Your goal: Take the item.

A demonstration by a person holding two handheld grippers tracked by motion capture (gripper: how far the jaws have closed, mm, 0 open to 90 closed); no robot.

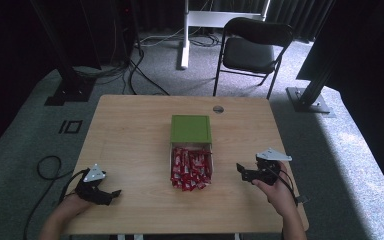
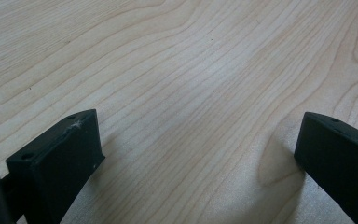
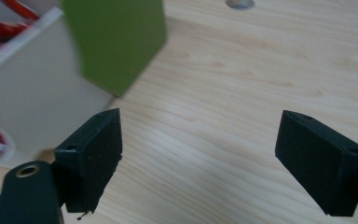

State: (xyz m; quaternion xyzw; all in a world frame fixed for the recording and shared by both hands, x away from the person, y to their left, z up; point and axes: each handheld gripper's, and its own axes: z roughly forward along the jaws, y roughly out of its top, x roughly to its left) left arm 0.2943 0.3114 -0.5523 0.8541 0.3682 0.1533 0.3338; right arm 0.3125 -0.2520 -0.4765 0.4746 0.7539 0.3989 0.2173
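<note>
At the bottom of the high view a person's hands come in over the near edge of the wooden table [image 1: 130, 130]. The left gripper [image 1: 111, 195] sits in the lower left of the frame, low over bare wood; in the left gripper view its jaws stand wide apart with nothing between them. The right gripper [image 1: 241, 170] is at the lower right, its jaws likewise spread wide and empty, pointing toward the middle. Between the two, at the centre of the frame, lies an open white box [image 1: 170, 152] packed with red wrappers [image 1: 191, 169], probably sweets, though the print is too small to read. Its green lid [image 1: 191, 128] lies just beyond, touching the box's far end. Farther up, off the table, stands a black folding chair [image 1: 252, 47].
</note>
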